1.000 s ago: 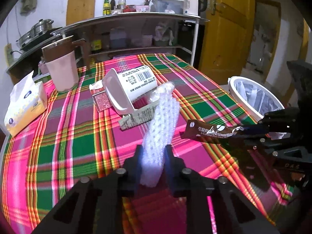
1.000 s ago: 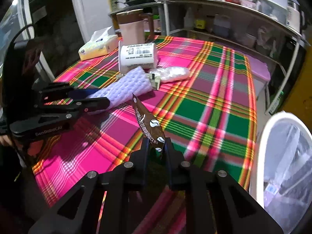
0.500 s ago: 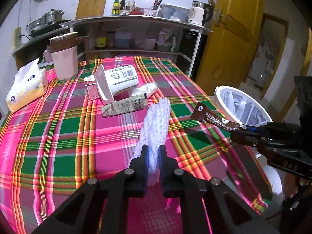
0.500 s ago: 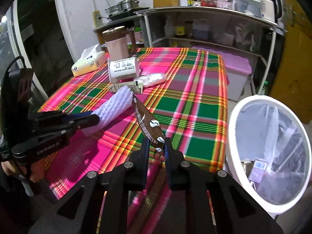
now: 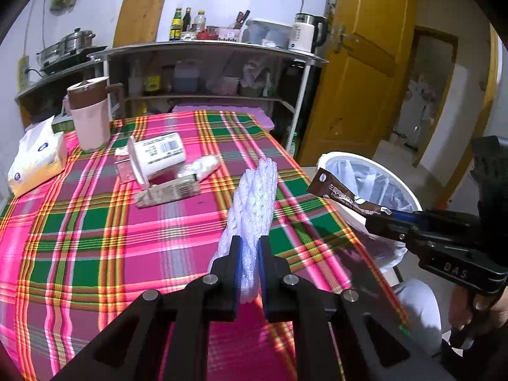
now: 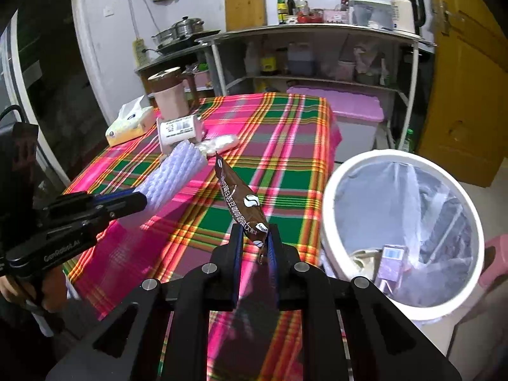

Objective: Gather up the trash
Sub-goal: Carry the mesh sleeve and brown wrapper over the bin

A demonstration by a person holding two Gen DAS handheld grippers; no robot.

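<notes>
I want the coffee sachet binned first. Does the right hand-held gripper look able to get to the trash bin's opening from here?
Probably yes. The right hand-held gripper holds the coffee sachet beside the trash bin, whose open mouth faces up with nothing between them.

A table (image 5: pixel 95 241) under a pink and green plaid cloth carries a tissue pack (image 5: pixel 36 158) and jug (image 5: pixel 90 114) at its far left corner, with a toppled cup (image 5: pixel 157 158), flat carton (image 5: pixel 168 192) and plastic wrap (image 5: pixel 204 165) mid-table.
</notes>
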